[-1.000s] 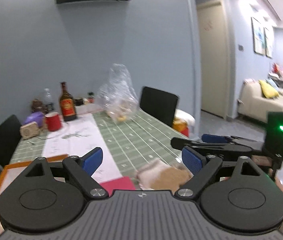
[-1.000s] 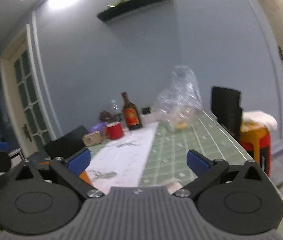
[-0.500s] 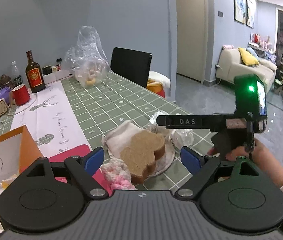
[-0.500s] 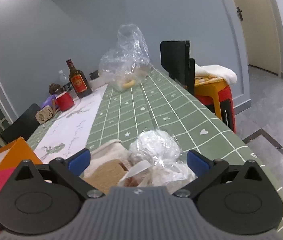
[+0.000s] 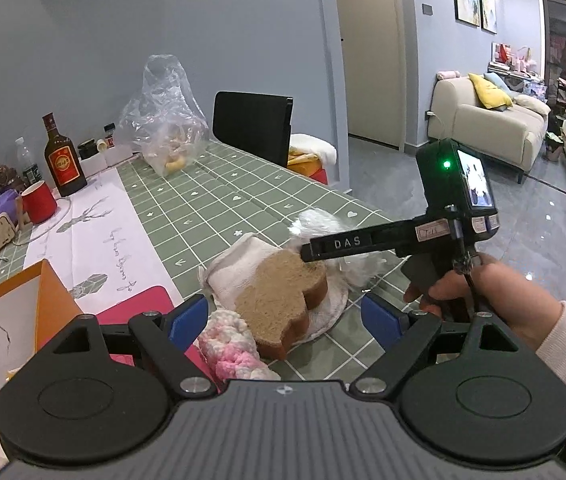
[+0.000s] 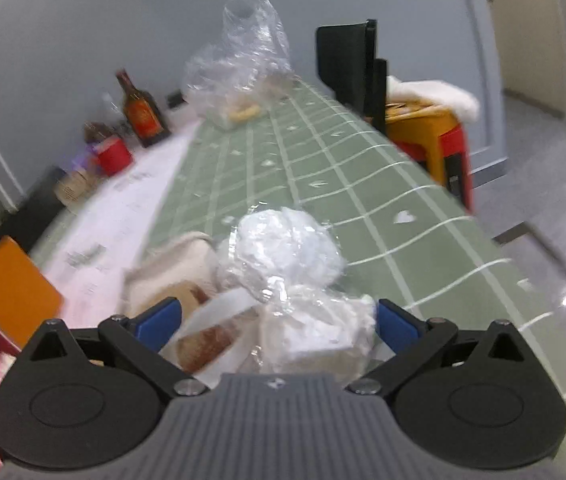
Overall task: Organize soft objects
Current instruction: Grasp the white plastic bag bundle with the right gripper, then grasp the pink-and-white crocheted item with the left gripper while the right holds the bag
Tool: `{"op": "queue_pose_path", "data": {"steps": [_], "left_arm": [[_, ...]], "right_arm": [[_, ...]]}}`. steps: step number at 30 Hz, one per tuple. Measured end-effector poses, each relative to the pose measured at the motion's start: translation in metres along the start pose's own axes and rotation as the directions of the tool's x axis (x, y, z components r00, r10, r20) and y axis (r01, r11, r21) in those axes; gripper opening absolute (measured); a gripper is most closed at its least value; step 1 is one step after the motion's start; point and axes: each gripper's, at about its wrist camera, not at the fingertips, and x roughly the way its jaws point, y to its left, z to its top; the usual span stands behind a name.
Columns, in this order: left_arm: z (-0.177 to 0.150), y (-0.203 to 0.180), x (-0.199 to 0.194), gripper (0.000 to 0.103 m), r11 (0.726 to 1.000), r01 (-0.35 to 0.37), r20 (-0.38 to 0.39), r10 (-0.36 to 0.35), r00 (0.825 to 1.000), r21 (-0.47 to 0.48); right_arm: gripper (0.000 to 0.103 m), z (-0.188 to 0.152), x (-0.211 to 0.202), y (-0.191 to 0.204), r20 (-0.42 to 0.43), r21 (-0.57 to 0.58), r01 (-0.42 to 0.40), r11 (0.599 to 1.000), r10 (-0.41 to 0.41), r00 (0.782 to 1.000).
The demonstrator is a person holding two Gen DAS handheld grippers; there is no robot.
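Note:
A pile of soft things lies at the near end of the green checked table [image 5: 219, 208]: a brown bread-shaped cushion [image 5: 281, 298], a white cloth [image 5: 239, 264] under it, a pink-and-white knitted piece [image 5: 229, 346], and a white wad in clear plastic [image 6: 287, 248]. My left gripper [image 5: 283, 318] is open, just above the knitted piece and cushion. My right gripper [image 6: 277, 322] is open, close over the plastic-wrapped wad; seen from the left wrist view, its body [image 5: 399, 236] hovers over the pile's right side.
An orange box [image 5: 15, 312] and a pink-red flat item [image 5: 135, 304] lie at the near left. Farther back are a white runner [image 5: 95, 236], red mug [image 5: 39, 202], brown bottle [image 5: 63, 158], and a clear bag [image 5: 167, 120]. A black chair [image 5: 253, 124] stands at the right edge.
Both grippers tilted down and moved in toward the pile of soft things; the right gripper came lower over the plastic-wrapped wad. Both stayed open.

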Motion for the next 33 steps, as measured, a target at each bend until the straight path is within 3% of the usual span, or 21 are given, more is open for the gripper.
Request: {"op": "queue_pose_path", "data": {"steps": [1,5,6,7,10,20,24,27,30,33], "left_arm": [[0.001,0.001,-0.001,0.101,1.000,0.004,0.003,-0.004,1.000,0.004],[0.003,0.005,-0.007,0.101,1.000,0.001,0.027,-0.002,1.000,0.004],[0.003,0.007,-0.008,0.101,1.000,0.002,0.029,-0.002,1.000,-0.001],[0.003,0.008,-0.008,0.101,1.000,0.002,0.029,-0.002,1.000,-0.004],[0.005,0.008,-0.007,0.101,1.000,-0.005,0.026,0.005,1.000,-0.002],[-0.001,0.003,0.010,0.101,0.996,-0.086,0.002,0.086,0.996,0.024],[-0.006,-0.013,0.024,0.099,0.985,-0.132,-0.052,0.138,0.989,0.108],[-0.016,-0.032,0.032,0.091,0.952,-0.192,-0.044,0.208,0.977,0.240],[-0.030,-0.055,0.043,0.090,0.876,-0.277,-0.017,0.308,0.951,0.394],[-0.043,-0.070,0.057,0.090,0.812,-0.331,-0.015,0.385,0.923,0.480]], "right_arm": [[0.086,0.000,0.001,-0.001,-0.008,0.002,-0.003,1.000,0.003,1.000],[0.070,-0.003,-0.001,0.005,0.009,-0.041,0.013,0.999,-0.013,1.000],[0.058,-0.004,-0.002,0.006,0.020,-0.047,0.023,0.999,-0.023,1.000],[0.055,-0.004,-0.004,0.006,0.026,-0.054,0.030,0.998,-0.028,0.999],[0.050,-0.002,-0.008,0.004,0.033,-0.047,0.032,0.998,-0.030,0.999],[0.050,-0.001,-0.008,0.003,0.023,-0.025,0.036,0.999,-0.036,0.999],[0.050,0.000,-0.008,0.003,0.022,-0.025,0.037,0.999,-0.036,0.999],[0.050,-0.001,-0.008,0.002,0.019,-0.019,0.035,0.999,-0.035,0.999],[0.050,0.000,-0.008,0.001,0.017,-0.013,0.033,0.999,-0.033,0.999],[0.050,-0.001,-0.008,0.002,0.015,-0.013,0.034,0.999,-0.034,0.999]]}}
